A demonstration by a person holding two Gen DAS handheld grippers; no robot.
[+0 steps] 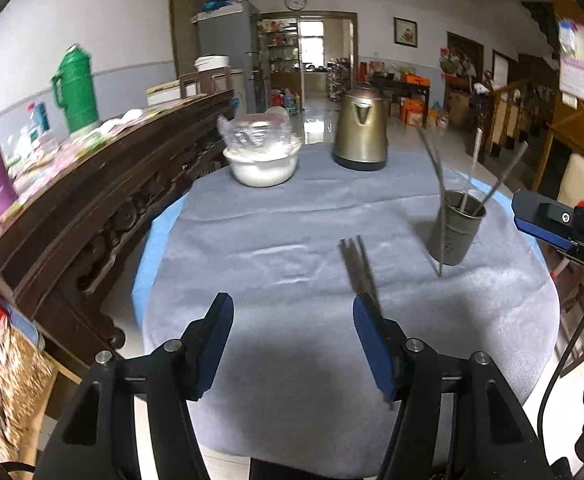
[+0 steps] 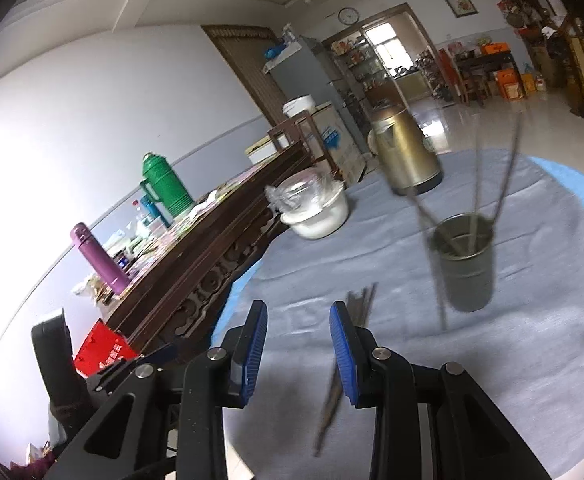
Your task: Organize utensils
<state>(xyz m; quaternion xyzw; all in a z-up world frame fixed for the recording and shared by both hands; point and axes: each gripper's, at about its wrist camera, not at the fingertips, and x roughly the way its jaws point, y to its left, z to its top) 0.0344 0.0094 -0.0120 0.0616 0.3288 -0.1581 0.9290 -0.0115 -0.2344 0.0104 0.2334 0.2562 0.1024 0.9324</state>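
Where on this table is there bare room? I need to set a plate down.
Free: the grey cloth between the white bowl, the kettle and the loose chopsticks. Crowded: the right side, around the metal cup and the chopsticks.

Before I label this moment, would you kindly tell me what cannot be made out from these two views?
- Loose utensils on the table: motion-blurred in the left wrist view, their near ends behind a finger of the left gripper; type unclear.
- The same utensils in the right wrist view: partly behind the right gripper.
- Metal cup: its contents are blurred thin rods; their lower ends sit behind its wall.
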